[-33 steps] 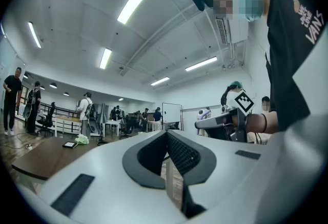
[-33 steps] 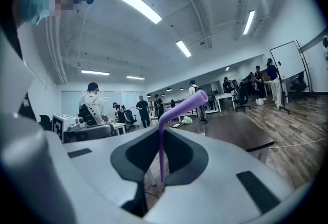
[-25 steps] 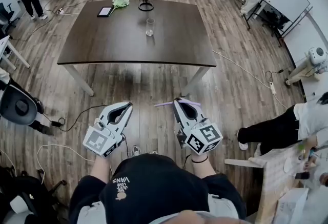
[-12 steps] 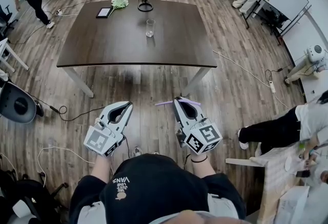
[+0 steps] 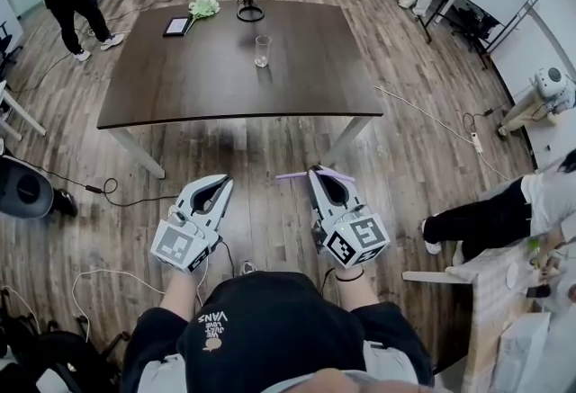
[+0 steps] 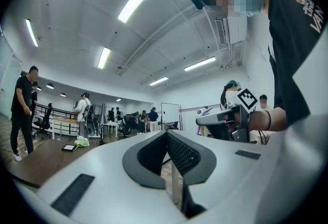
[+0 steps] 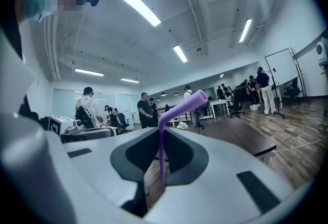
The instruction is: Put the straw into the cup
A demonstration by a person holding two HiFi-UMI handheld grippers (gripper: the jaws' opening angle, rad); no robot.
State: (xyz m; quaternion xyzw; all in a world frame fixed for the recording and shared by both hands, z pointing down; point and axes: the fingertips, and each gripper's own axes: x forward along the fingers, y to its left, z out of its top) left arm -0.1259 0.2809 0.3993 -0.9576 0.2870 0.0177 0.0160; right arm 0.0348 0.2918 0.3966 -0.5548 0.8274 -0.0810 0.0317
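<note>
Transport step in hand: the right gripper is clamped narrow on the purple straw, which lies crosswise in its jaws, while the left gripper is closed and empty. The cup stands upright on the table, well apart from both grippers. The next move probably calls for carrying the straw forward over the cup and tipping one end down into it.

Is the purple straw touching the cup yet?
Apart. The head view shows the straw pinched in the right gripper above the floor, while the cup stands far off on the table.
</note>
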